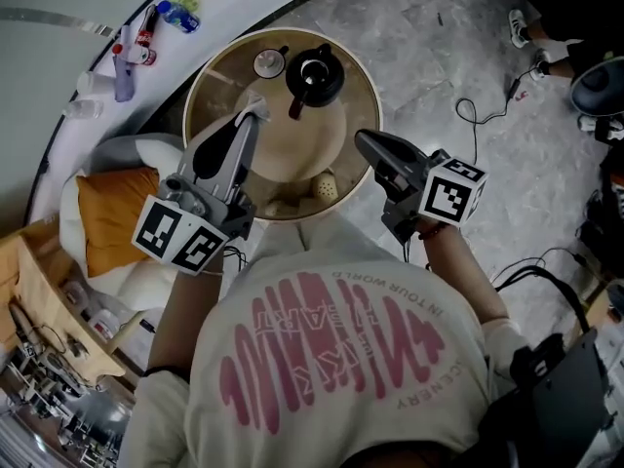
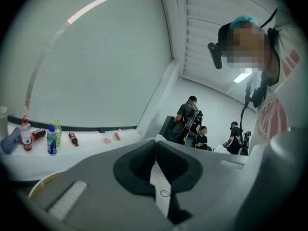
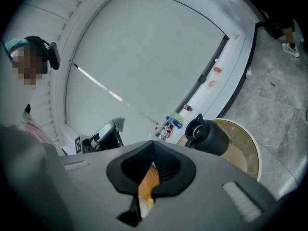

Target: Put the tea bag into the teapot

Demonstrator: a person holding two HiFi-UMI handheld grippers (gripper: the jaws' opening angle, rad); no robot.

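Pinching the tea bag (image 2: 158, 179) in closed jaws, the left gripper (image 1: 252, 115) holds it above the table (image 1: 283, 139), short of the teapot (image 1: 314, 76), whose lid (image 1: 269, 62) lies aside, leaving its mouth free. Nearby, the right gripper (image 1: 361, 139) hovers, closed and empty.

Teapot (image 3: 208, 137) base hidden (behind right claw (image 3: 153, 147)).

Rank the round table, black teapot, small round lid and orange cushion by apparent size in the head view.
1. round table
2. orange cushion, partly hidden, so unsure
3. black teapot
4. small round lid
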